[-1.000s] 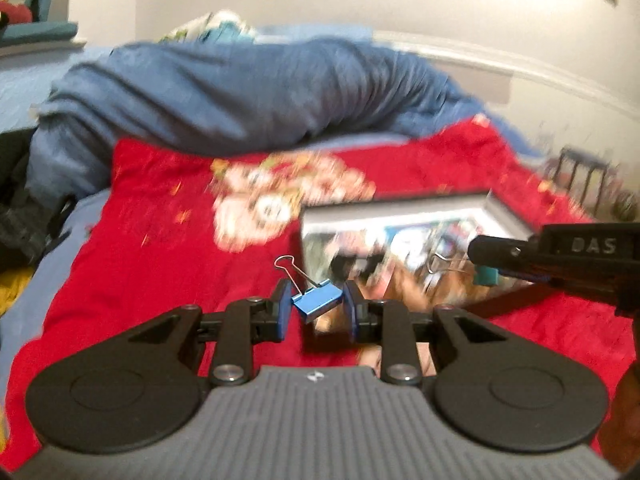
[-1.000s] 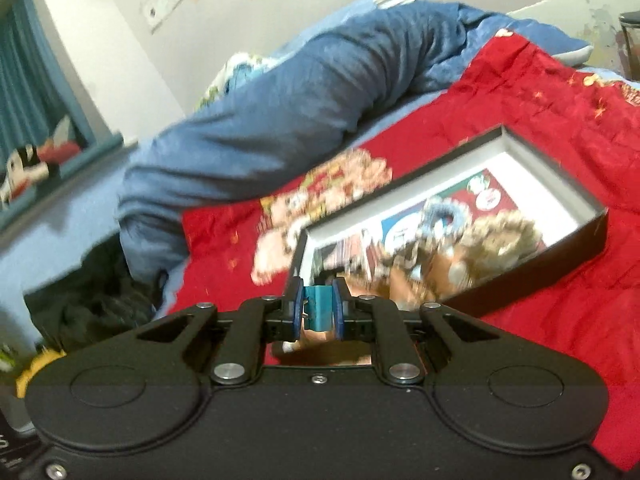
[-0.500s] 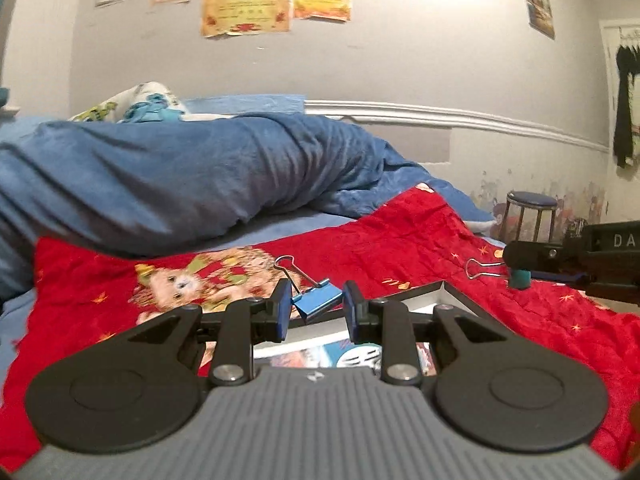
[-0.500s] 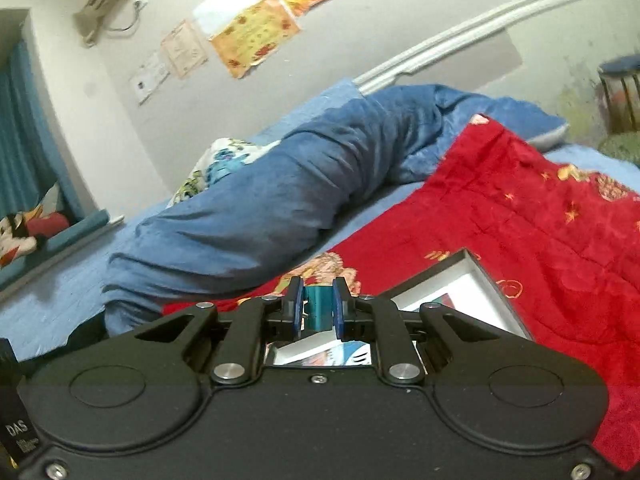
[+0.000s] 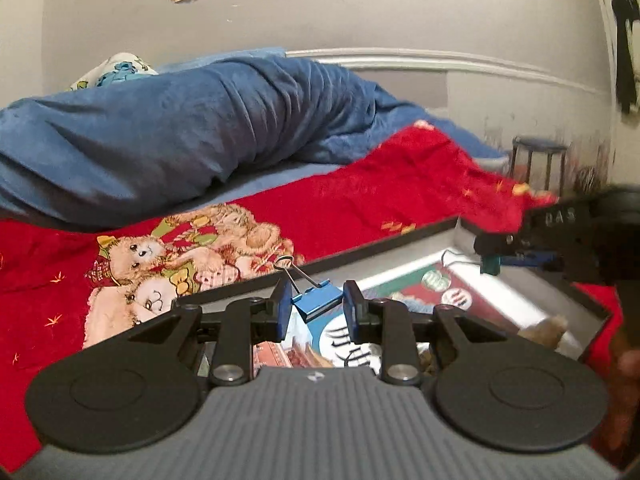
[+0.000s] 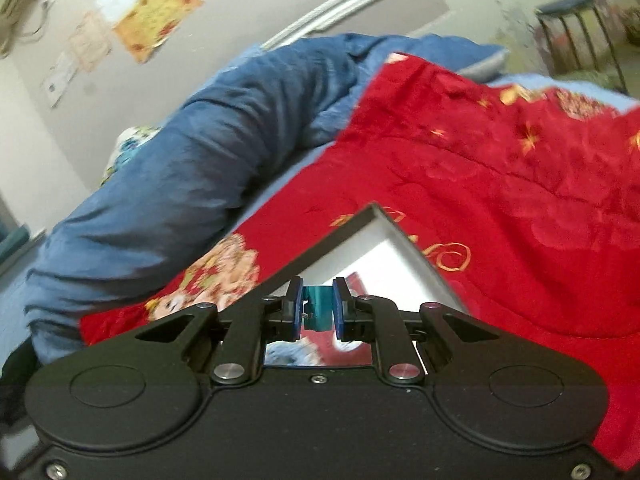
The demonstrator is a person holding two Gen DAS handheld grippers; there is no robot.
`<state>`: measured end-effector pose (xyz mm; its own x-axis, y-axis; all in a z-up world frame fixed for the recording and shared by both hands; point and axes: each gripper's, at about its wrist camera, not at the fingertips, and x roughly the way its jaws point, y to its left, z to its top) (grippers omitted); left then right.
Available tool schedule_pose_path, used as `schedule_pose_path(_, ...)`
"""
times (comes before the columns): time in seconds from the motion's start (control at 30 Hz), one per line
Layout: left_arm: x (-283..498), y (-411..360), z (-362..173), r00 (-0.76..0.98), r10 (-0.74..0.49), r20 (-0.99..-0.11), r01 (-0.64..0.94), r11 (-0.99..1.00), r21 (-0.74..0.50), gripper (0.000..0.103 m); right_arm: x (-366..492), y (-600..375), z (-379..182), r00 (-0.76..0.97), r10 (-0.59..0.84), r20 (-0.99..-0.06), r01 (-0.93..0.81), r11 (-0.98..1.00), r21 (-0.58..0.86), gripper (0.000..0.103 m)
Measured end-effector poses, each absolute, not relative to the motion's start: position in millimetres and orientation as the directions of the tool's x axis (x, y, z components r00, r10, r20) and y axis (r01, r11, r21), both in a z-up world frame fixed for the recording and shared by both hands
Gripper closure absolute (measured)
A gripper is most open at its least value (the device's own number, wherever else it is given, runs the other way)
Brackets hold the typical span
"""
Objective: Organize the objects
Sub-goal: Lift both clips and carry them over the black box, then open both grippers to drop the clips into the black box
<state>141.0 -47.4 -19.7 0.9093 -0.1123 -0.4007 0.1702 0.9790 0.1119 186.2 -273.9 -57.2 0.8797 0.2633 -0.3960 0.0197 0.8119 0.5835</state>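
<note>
Gripping blue binder clip point(image 5: 317, 303), left gripper point(image 5: 316, 306) hangs over open box point(image 5: 400, 238) on red blanket point(image 5: 360, 196). Left view alone shows right gripper point(image 5: 490, 262) from side, over box's far end. Right view shows right gripper point(image 6: 317, 307) pads squeezing teal binder clip point(image 6: 318, 304), box corner point(image 6: 394, 236) beyond.
</note>
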Motion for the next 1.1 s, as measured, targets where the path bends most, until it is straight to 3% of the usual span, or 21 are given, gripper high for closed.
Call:
schedule_pose_path(0.37, 154, -64, -42, 0.885, -0.039, -0.463, 0.156, 0.964, 0.216, 0.071, 189, -264, -67, 0.855, 0.255, -0.452, 0.028, 0.848, 0.53, 0.088)
schedule_pose_path(0.97, 155, -67, -50, 0.86, -0.005, -0.511, 0.146, 0.961, 0.237, 0.07, 184, -261, -71, 0.834, 0.301, -0.463, 0.027, 0.815, 0.578, 0.088)
schedule_pose_path(1.03, 155, -67, -50, 0.862, 0.006, -0.506, 0.141, 0.957, 0.252, 0.068, 183, -263, -71, 0.837, 0.303, -0.456, 0.029, 0.807, 0.59, 0.088)
schedule_pose_path(1.1, 154, -67, -50, 0.865, 0.001, -0.502, 0.142, 0.958, 0.248, 0.059, 183, -265, -70, 0.839, 0.309, -0.449, 0.024, 0.802, 0.597, 0.087)
